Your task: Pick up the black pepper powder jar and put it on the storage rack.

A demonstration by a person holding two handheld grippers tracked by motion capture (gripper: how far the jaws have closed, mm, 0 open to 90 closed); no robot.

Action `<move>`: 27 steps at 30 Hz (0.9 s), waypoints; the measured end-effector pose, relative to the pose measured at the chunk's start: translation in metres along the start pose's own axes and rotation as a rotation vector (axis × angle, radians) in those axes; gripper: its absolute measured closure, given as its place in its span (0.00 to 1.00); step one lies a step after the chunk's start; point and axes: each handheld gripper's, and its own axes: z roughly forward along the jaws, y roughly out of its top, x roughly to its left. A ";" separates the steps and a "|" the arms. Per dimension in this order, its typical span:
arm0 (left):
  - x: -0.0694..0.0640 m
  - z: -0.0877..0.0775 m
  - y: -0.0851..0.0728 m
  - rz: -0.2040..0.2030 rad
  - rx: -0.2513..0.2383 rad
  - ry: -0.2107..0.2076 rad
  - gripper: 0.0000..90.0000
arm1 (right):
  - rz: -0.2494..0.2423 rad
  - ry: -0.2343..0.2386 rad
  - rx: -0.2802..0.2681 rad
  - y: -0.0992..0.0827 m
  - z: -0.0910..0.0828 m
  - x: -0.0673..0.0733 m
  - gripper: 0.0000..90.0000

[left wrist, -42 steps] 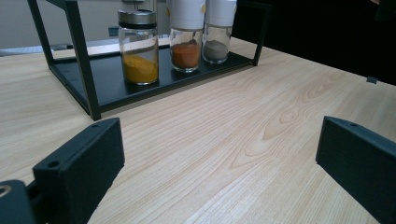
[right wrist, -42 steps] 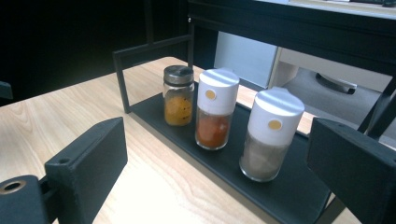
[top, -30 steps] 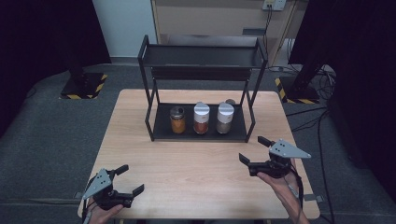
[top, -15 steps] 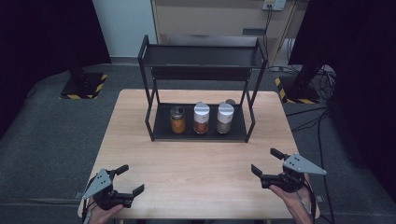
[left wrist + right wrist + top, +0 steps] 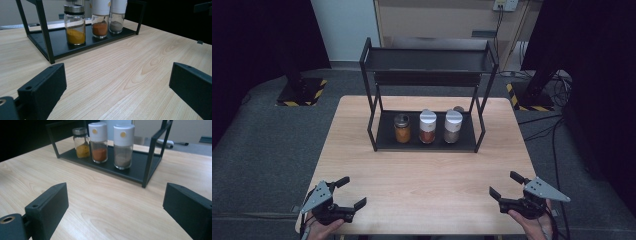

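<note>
A black two-tier rack [image 5: 427,61] stands at the far middle of the wooden table [image 5: 422,175]. On its lower shelf stand three spice jars: a yellow-filled one with a metal lid [image 5: 401,128] [image 5: 74,25] [image 5: 81,142], a red-filled one with a white cap [image 5: 427,126] [image 5: 100,18] [image 5: 98,142] and a grey-filled one with a white cap [image 5: 453,126] [image 5: 117,15] [image 5: 123,145]. My left gripper [image 5: 351,192] [image 5: 117,85] rests open at the near left corner, holding nothing. My right gripper [image 5: 506,185] [image 5: 116,205] is open at the near right edge, also holding nothing.
Another small jar [image 5: 459,109] peeks out behind the grey-filled one. The rack's top shelf holds nothing. Dark curtains and stand bases with yellow-black tape [image 5: 297,92] flank the table on the grey floor. Cables [image 5: 557,90] lie on the floor at the right.
My right gripper has drawn back from the table's right middle toward the near right edge. The left gripper has stayed in place.
</note>
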 end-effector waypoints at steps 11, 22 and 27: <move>0.000 0.000 0.000 0.001 0.001 0.000 0.00 | -0.007 -0.030 0.013 -0.020 -0.012 0.002 0.08; 0.000 0.001 0.000 0.007 0.002 -0.008 0.01 | -0.017 -0.028 -0.007 -0.028 -0.015 0.001 0.08; 0.000 0.003 0.001 0.018 0.008 -0.023 0.00 | -0.022 -0.035 -0.035 -0.032 -0.019 0.001 0.08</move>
